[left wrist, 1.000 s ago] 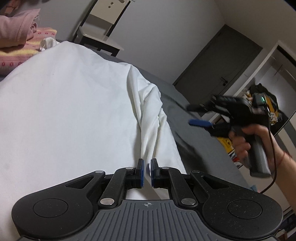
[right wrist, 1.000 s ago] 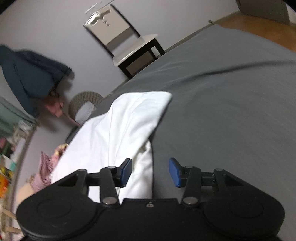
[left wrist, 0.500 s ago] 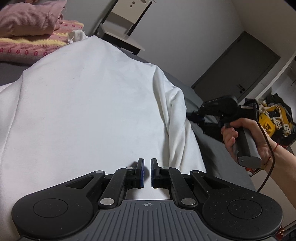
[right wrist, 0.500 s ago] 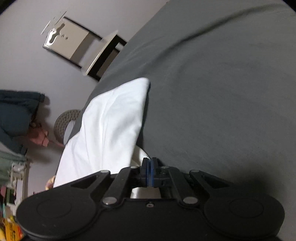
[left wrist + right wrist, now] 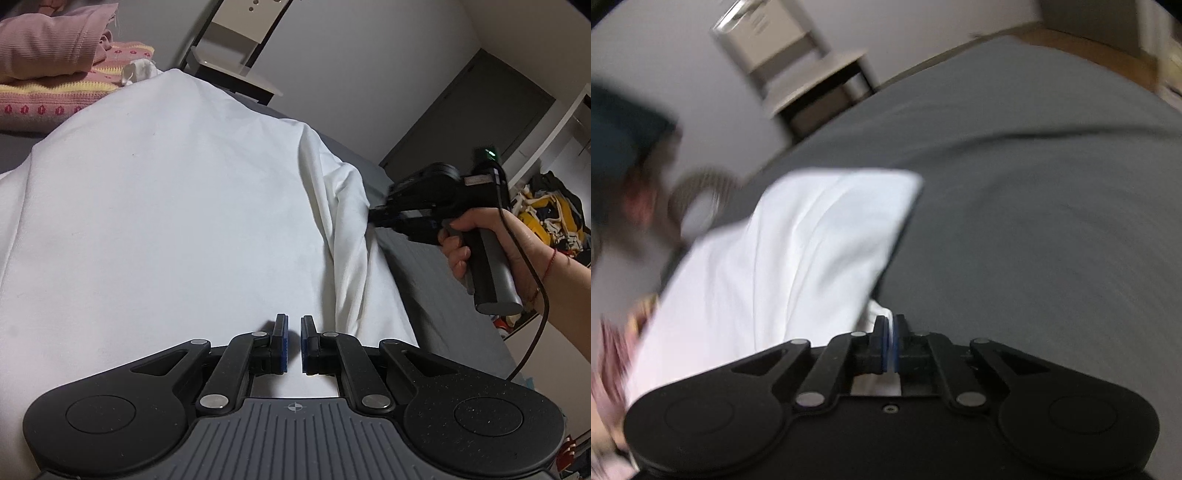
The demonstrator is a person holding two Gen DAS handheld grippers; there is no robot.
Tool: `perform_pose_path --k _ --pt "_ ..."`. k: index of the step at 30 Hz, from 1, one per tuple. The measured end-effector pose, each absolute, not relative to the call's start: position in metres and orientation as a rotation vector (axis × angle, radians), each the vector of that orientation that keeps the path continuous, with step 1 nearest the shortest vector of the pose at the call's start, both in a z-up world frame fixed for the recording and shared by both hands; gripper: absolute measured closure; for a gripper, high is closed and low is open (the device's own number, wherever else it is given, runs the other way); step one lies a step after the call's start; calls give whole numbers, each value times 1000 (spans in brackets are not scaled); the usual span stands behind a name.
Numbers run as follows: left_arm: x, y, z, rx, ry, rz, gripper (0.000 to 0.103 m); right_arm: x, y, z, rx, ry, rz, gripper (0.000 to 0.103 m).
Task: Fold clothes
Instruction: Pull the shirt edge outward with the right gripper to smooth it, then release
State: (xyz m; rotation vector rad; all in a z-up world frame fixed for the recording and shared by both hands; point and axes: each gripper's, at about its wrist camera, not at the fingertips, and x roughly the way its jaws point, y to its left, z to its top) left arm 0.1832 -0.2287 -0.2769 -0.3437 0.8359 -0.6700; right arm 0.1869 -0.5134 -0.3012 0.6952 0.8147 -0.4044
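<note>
A white garment [image 5: 166,206] lies spread on the grey bed [image 5: 443,295], its right sleeve bunched in folds along the right edge. My left gripper [image 5: 293,345] rests low on the near hem, jaws almost together with white cloth showing in the narrow gap. A hand holds my right gripper [image 5: 376,218] against the sleeve's outer edge. In the blurred right wrist view, the right gripper [image 5: 892,343] is shut on a thin edge of the white garment [image 5: 798,251], which stretches away to the left.
Folded pink and yellow clothes [image 5: 48,70] are stacked at the far left of the bed. A chair [image 5: 236,55] stands by the wall behind it. The dark door [image 5: 469,118] and a heap of clothes [image 5: 550,214] are on the right. Bare grey bed [image 5: 1034,221] lies right of the garment.
The right gripper went from open to shut on the sleeve edge and is now swinging, blurring its view. The left gripper shifted forward over the garment with its jaws unchanged.
</note>
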Motion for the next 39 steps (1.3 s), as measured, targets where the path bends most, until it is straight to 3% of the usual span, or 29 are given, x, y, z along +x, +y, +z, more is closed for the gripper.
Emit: perform_pose_path --k 11,20,26,30,33,36,37,38,39 --pt "177 -225 -268 -345 820 -681 98 112 -533 -238 440 696 -517 100" --pt "172 -221 -263 -350 811 -706 98 37 -617 -207 389 687 -823 100" --pt "165 -236 -249 -331 789 -804 98 -67 -605 -179 332 436 -985 100" --pt "151 -245 -244 -295 787 -884 98 -74 -612 -204 339 552 -957 99" --pt "140 -253 -246 -264 804 -958 98 -76 -637 -232 464 668 -889 88" --pt "127 -258 -243 -243 820 -1069 98 -97 -655 -236 579 609 -902 63" --pt "122 -259 -241 -233 817 -1115 98 -107 -659 -236 609 567 -932 48" --pt "117 -262 -239 -214 813 -1136 98 -115 -665 -237 631 546 -955 40" --pt "112 -264 -238 -195 809 -1157 98 -121 -671 -240 648 536 -974 40"
